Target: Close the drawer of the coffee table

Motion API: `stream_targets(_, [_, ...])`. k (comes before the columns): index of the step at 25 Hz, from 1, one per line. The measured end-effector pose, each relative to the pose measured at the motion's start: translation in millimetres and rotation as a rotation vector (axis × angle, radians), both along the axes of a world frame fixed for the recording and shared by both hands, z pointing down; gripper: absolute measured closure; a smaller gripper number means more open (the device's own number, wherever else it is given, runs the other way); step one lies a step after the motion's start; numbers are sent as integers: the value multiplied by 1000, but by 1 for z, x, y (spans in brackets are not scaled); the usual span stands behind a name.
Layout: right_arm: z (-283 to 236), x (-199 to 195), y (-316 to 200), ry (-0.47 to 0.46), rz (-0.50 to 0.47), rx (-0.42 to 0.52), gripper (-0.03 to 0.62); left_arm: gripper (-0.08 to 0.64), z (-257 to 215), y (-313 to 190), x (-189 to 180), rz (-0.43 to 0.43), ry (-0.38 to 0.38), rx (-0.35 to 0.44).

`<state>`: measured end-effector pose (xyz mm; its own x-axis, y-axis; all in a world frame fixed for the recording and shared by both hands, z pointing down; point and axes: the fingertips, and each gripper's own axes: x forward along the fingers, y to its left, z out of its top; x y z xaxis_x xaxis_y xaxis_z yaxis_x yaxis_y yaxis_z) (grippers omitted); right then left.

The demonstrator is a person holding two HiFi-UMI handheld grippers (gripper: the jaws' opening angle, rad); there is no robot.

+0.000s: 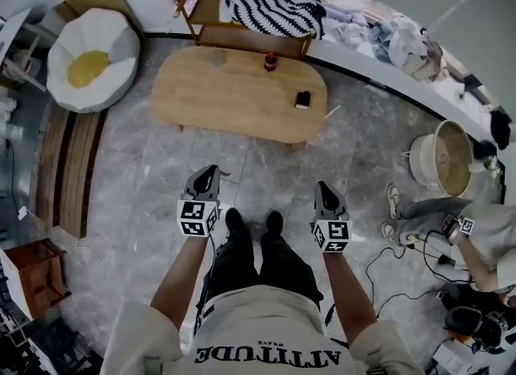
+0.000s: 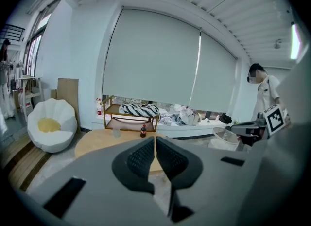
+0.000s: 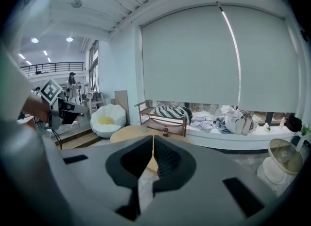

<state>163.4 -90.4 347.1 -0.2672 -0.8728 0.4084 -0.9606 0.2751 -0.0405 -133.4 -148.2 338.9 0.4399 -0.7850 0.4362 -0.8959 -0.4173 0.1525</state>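
Wood, pale: table [image 1: 234, 91], oval top, well ahead of both grippers across bare floor.

Drawer: seen in no view. Which side it opened on, and how far out it stood, could not be told.

Left gripper [image 1: 212, 170]: jaws pressed together, nothing between them; aimed toward the table's near edge.

Right gripper [image 1: 322, 185]: jaws likewise pressed together and empty; beside the left one and level with it, with the person's shoes between.

Bottle [image 1: 271, 62]: upright at the table's far edge, beyond both grippers.

Dark flat item [image 1: 303, 99]: lay on the top, ahead of the right gripper.

Handling note, as judgement: the step was likely the approach.
- The drawer front needed finding first, probably by going lower and nearer.
- Joined jaws would serve as a blunt pusher, so no grasp was called for.
- Contact belonged at the middle of the front, with a straight push along the drawer's run; an off-centre push might skew it.
- A slow finish would spare the bottle a jolt.
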Motion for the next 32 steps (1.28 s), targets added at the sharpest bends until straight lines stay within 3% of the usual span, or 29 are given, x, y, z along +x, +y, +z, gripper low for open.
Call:
stream_targets(8, [-72,3,6,17,-9,73,568,537,-75,13,-15,17,8,81])
stream_targets(16, [-124,-3,11,27,-28,150,568,537,-125,20,-31,-10,70,130])
stream_targets(24, [-155,11,14,42,-20,195,568,537,-166,19,-44,15,-23,245])
stream_targets(32, [-175,21,2,59,-5,228,568,537,-175,14,-50,20,-24,265])
